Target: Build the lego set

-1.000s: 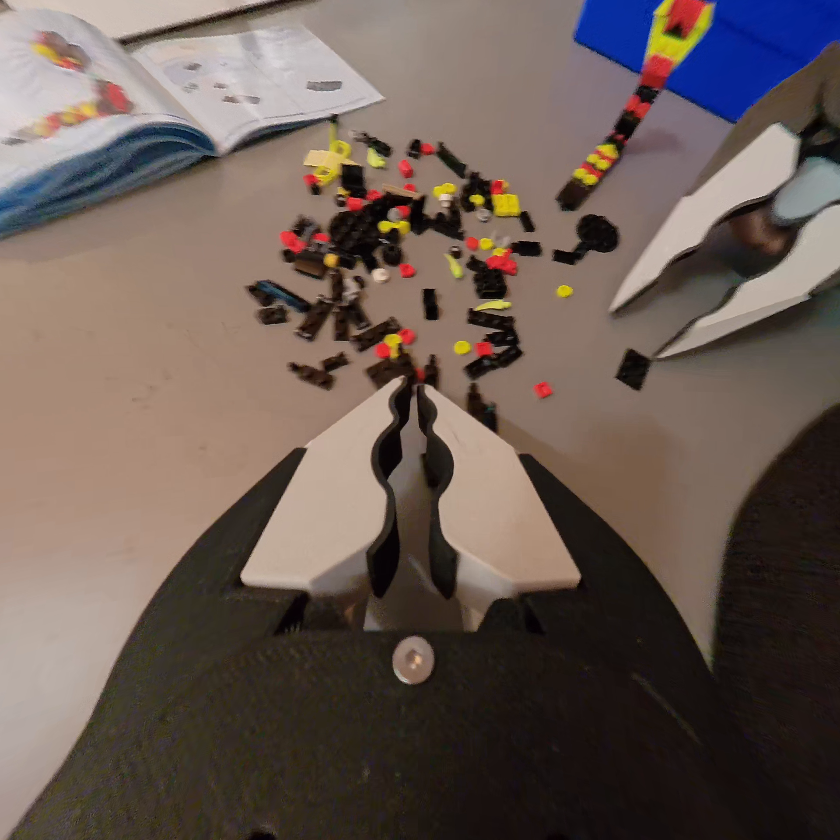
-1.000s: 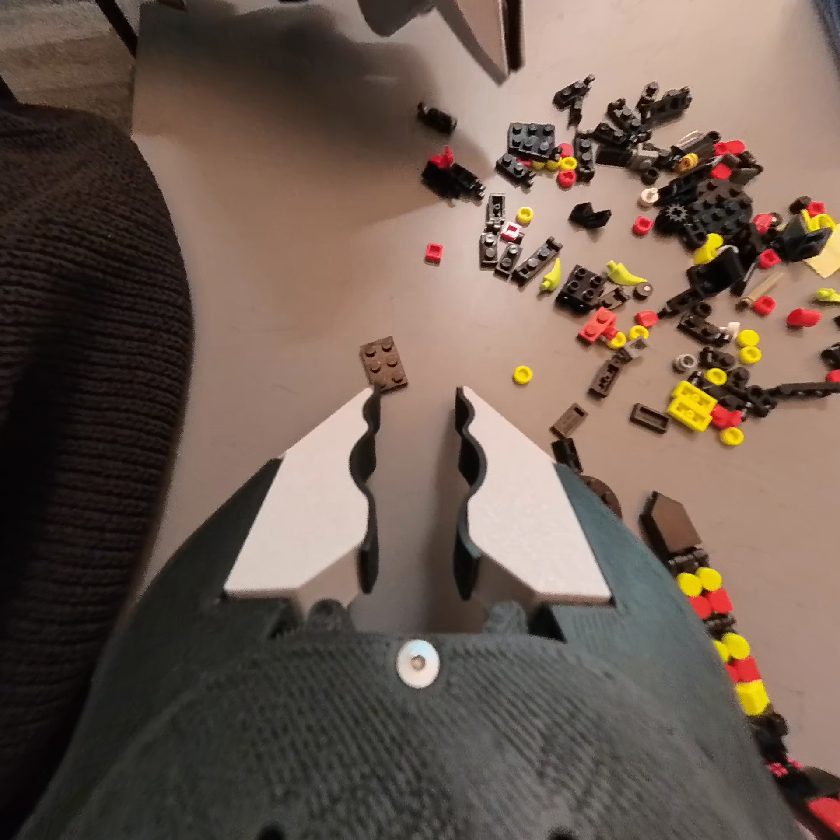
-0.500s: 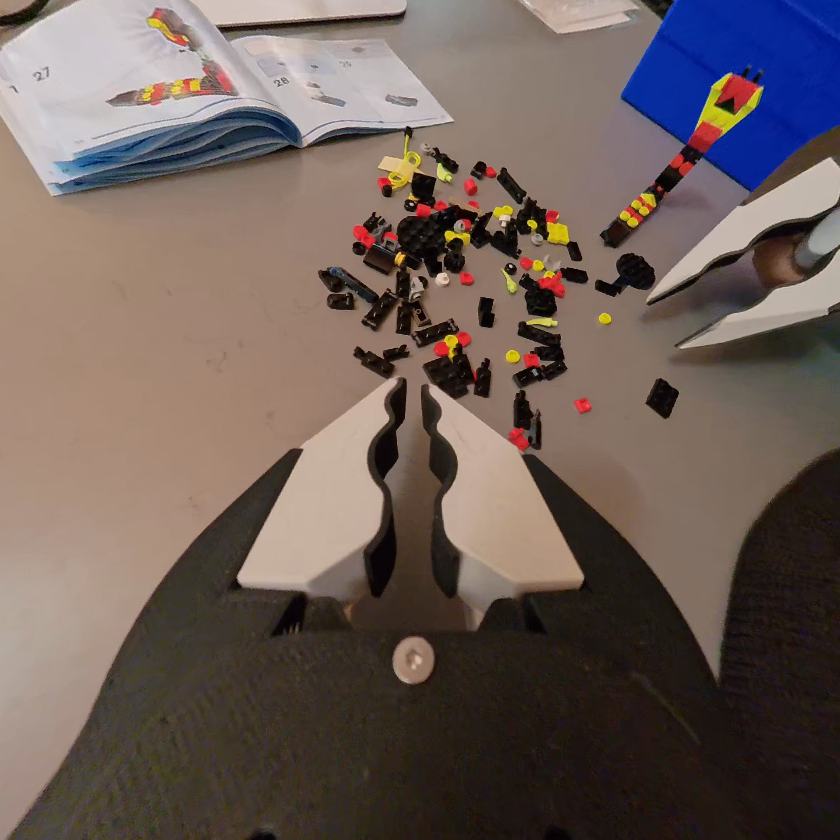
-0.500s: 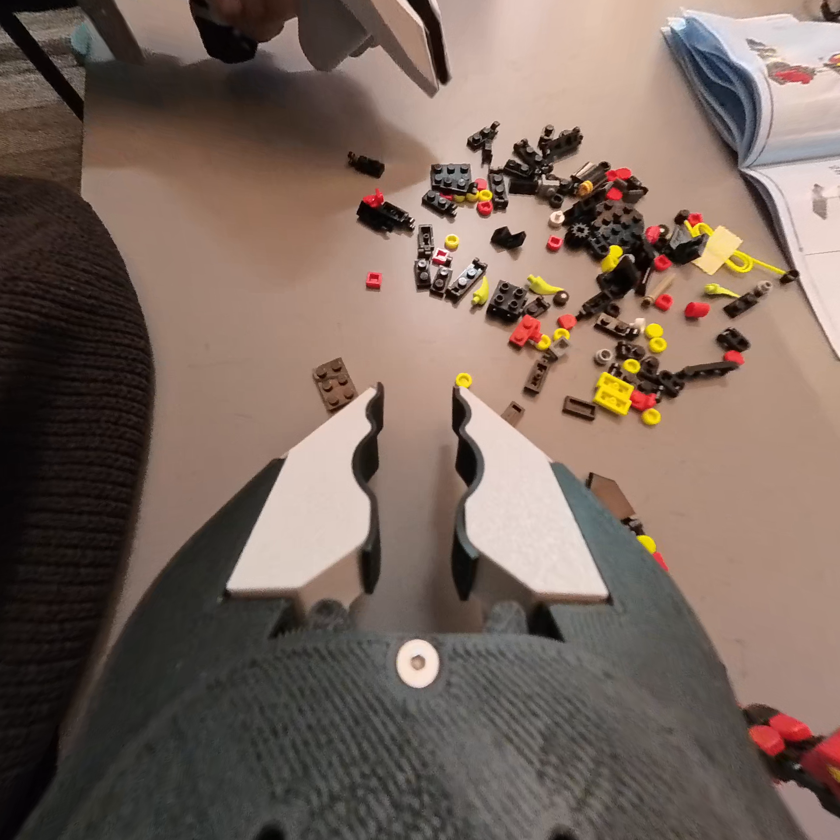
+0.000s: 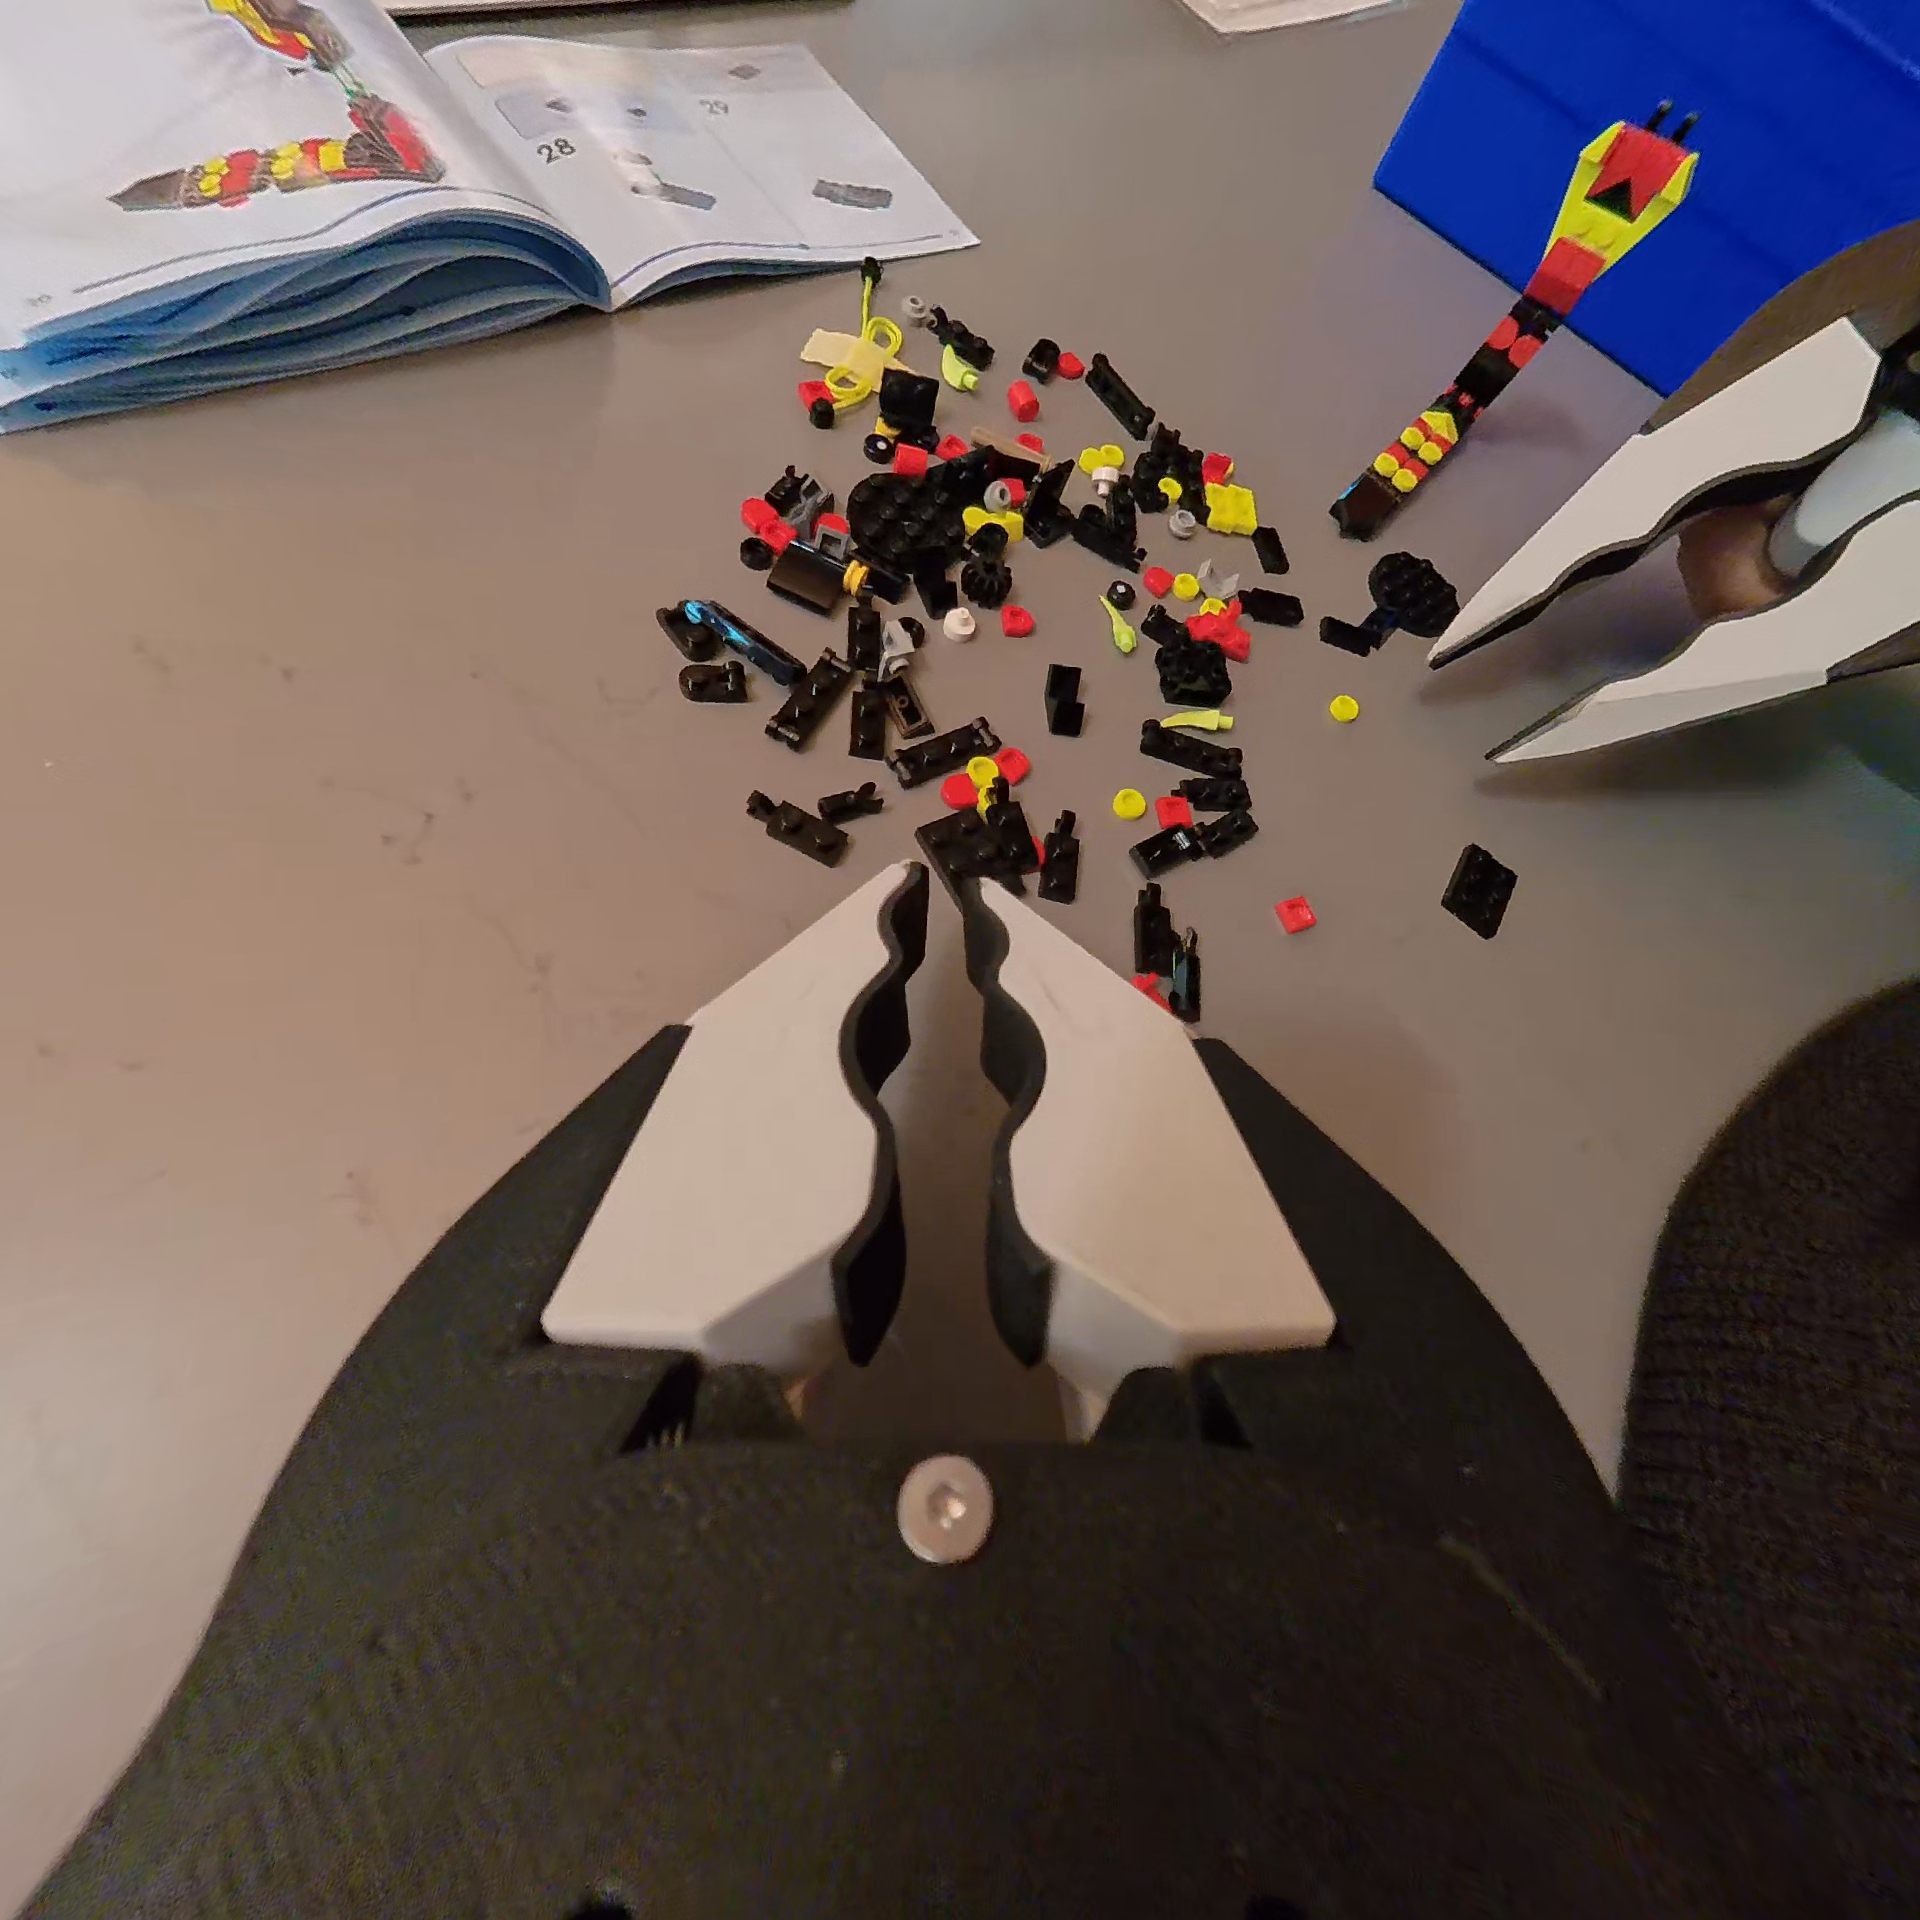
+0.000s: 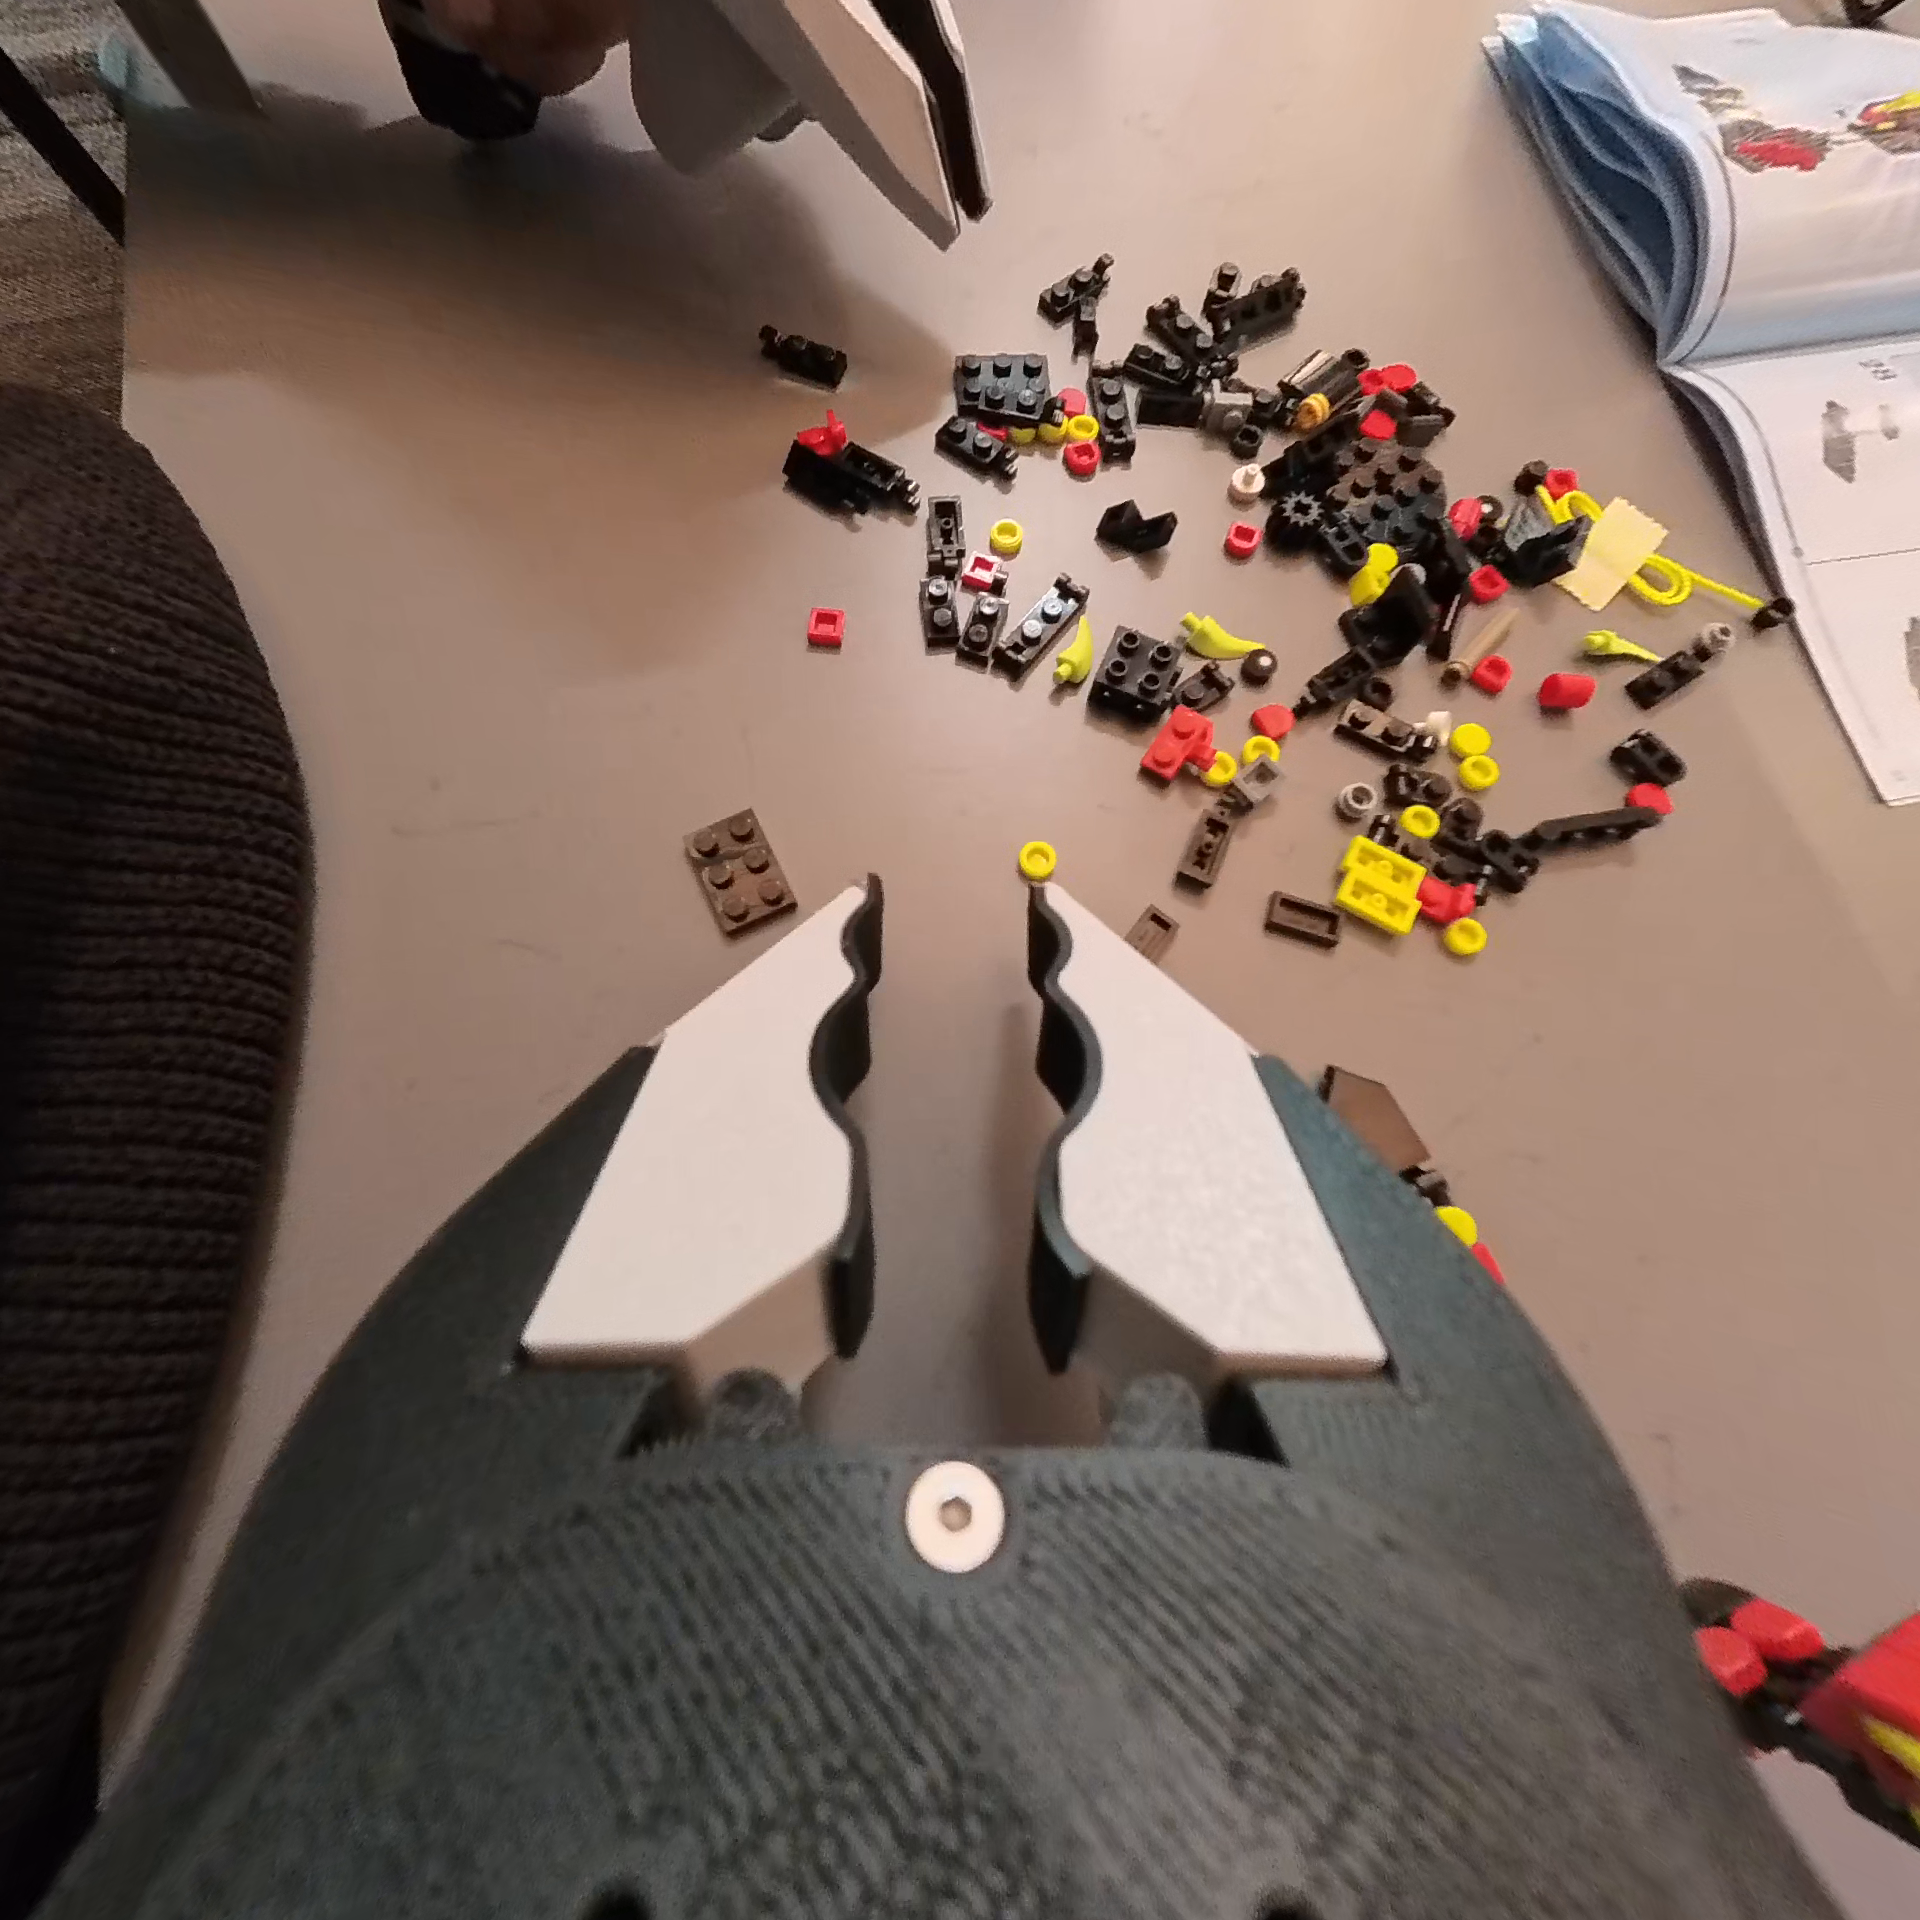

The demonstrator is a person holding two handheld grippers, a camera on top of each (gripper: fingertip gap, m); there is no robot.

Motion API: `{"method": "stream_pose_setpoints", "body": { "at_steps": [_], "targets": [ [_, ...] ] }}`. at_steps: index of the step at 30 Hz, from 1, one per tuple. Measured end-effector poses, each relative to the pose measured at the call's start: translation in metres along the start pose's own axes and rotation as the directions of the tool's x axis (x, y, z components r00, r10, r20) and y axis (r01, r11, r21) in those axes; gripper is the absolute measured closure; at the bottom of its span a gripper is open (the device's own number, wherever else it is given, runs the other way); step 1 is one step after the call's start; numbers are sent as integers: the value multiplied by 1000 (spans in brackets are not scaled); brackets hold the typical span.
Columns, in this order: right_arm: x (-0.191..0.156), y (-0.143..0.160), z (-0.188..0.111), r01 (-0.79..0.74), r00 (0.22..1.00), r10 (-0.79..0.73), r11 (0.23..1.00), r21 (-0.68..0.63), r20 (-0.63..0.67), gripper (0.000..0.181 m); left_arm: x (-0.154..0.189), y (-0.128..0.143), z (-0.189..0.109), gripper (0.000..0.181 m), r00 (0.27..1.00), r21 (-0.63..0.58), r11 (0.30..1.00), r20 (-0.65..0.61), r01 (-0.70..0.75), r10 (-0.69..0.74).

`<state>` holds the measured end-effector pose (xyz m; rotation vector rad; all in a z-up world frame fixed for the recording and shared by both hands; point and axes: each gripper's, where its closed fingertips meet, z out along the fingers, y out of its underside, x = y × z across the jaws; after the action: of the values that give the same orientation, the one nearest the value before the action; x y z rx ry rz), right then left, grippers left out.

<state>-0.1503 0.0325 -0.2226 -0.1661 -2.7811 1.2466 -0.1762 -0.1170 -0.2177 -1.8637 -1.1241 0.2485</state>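
Lying open beside loose lego pieces [image 5: 997, 623], instruction booklet [image 5: 312, 208], blue box [image 5: 1714, 125]

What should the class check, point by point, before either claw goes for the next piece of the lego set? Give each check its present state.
1. Right claw empty and open: ok, a clear gap with bare table between the fingers.
2. Left claw empty: ok, tips narrowly apart and nothing between them.
3. A piece within easy reach: ok, the brown plate lies flat and alone just left of the right claw's tips.
4. Instruction booklet open and in view: ok; whether it shows the right step, cannot tell.
5. Partly built model out of the way: ok, it lies beside the blue box, apart from the loose pile.
6. Pieces separated for a clean pick: not ok in the pile's middle, where many overlap.
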Motion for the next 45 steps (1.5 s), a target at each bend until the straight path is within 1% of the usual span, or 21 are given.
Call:
{"method": "stream_pose_setpoints", "body": {
  "at_steps": [31, 40, 43, 45],
  "targets": [
    [2, 5, 2, 7, 1000, -8, 1000, -26, -12, 155, 1, 4, 4, 175, 1000, -20, 1000, -3, 6, -6],
    [3, 5, 2, 9, 1000, -9, 1000, -28, -16, 156, -8, -3, 4, 173, 999, 5, 1000, 29, 16, -17],
    [3, 6, 2, 5, 1000, -5, 1000, -28, -18, 155, -14, -11, 3, 173, 999, 41, 999, 50, 5, -8],
    [3, 8, 1, -1, 1000, 0, 1000, -30, -22, 155, -15, -20, 3, 172, 999, 64, 998, 37, 12, -14]
  ]
}}
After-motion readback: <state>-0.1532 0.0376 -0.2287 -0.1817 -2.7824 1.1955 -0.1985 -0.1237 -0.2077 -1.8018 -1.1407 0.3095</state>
